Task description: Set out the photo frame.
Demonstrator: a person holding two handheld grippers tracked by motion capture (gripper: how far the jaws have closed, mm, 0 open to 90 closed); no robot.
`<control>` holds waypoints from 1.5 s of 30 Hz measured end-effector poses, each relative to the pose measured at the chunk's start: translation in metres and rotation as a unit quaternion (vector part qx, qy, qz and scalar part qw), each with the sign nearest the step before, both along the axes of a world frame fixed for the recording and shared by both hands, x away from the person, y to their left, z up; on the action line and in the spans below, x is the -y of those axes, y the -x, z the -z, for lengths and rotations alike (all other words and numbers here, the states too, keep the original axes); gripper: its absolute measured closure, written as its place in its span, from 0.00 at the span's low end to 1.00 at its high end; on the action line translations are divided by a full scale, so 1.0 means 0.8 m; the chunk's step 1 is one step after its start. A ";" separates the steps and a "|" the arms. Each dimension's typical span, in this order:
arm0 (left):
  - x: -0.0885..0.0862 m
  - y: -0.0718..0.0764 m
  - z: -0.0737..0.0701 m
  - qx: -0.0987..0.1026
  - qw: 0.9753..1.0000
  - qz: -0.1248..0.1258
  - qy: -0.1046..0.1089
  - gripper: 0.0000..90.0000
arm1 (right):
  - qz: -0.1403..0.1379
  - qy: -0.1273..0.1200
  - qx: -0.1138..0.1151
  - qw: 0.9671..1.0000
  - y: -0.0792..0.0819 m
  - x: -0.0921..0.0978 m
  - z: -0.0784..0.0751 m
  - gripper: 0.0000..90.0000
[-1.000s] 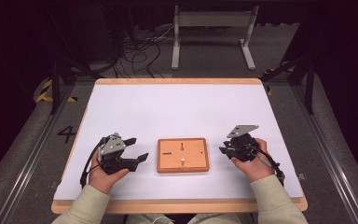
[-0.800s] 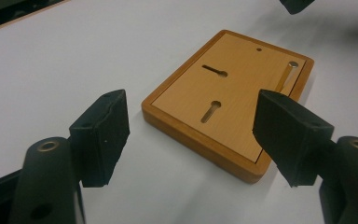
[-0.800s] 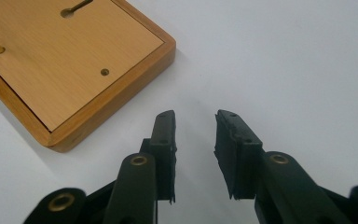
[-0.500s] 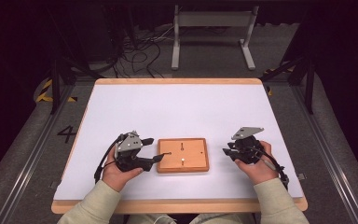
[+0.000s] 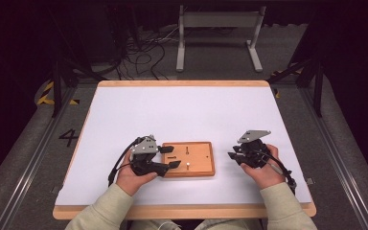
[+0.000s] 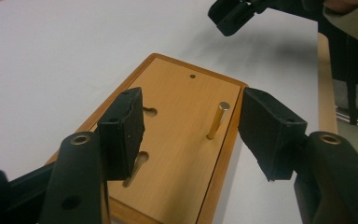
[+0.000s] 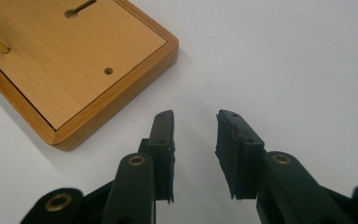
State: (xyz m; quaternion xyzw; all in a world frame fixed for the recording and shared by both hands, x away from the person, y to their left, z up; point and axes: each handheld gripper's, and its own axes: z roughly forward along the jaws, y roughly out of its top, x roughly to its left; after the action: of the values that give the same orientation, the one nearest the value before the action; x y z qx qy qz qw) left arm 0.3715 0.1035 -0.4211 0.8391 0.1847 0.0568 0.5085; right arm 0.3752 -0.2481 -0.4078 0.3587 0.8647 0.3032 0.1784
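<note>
Left gripper (image 5: pixel 168 156), fingers spread, straddles the wooden board's (image 5: pixel 199 163) edge to seize it; right gripper (image 5: pixel 233 157) waits beside, fingers parted.

text: "4" | on: floor (image 5: pixel 38 143), left of table (image 5: pixel 124 110) | other text: none

Smooth, satin-finished wooden board (image 6: pixel 177 140) with a shiny brass-coloured metal pin (image 6: pixel 217 120), on my matt white table (image 5: pixel 182 115). My left gripper (image 6: pixel 191 135) looks matt black plastic.
</note>
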 end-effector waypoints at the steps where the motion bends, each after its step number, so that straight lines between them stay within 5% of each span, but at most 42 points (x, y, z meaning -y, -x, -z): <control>1: 0.003 0.000 0.001 -0.001 1.000 0.003 0.001 0.45 | 0.000 0.000 0.000 1.000 0.000 0.000 0.000 0.75; 10: 0.025 -0.011 0.018 -0.046 0.998 0.030 -0.010 0.52 | 0.001 -0.005 -0.001 1.000 0.001 0.001 -0.001 0.75; 18: 0.043 -0.011 0.030 -0.049 0.998 0.038 -0.031 0.56 | 0.000 -0.005 -0.002 1.000 0.000 -0.001 0.000 0.75; 25: 0.052 -0.012 0.036 -0.050 0.997 0.039 -0.050 0.84 | -0.002 -0.003 -0.006 1.000 -0.001 -0.001 0.002 0.75; 28: 0.054 -0.006 0.034 -0.018 0.997 0.045 -0.064 0.93 | -0.002 -0.003 -0.005 1.000 -0.001 -0.001 0.002 0.75; 38: 0.054 -0.004 0.036 -0.001 0.997 0.049 -0.066 0.93 | -0.002 -0.003 -0.006 1.000 0.000 -0.001 0.002 0.75; 45: 0.059 0.008 0.034 0.069 0.991 0.056 -0.105 0.94 | -0.004 -0.005 -0.005 1.000 0.000 -0.001 0.001 0.75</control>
State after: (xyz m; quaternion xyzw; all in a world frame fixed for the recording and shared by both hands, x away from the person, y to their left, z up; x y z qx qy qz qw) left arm 0.3652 0.0563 -0.4480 0.8909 0.0947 0.1046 0.4318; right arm 0.3756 -0.2469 -0.4085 0.3579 0.8652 0.3067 0.1710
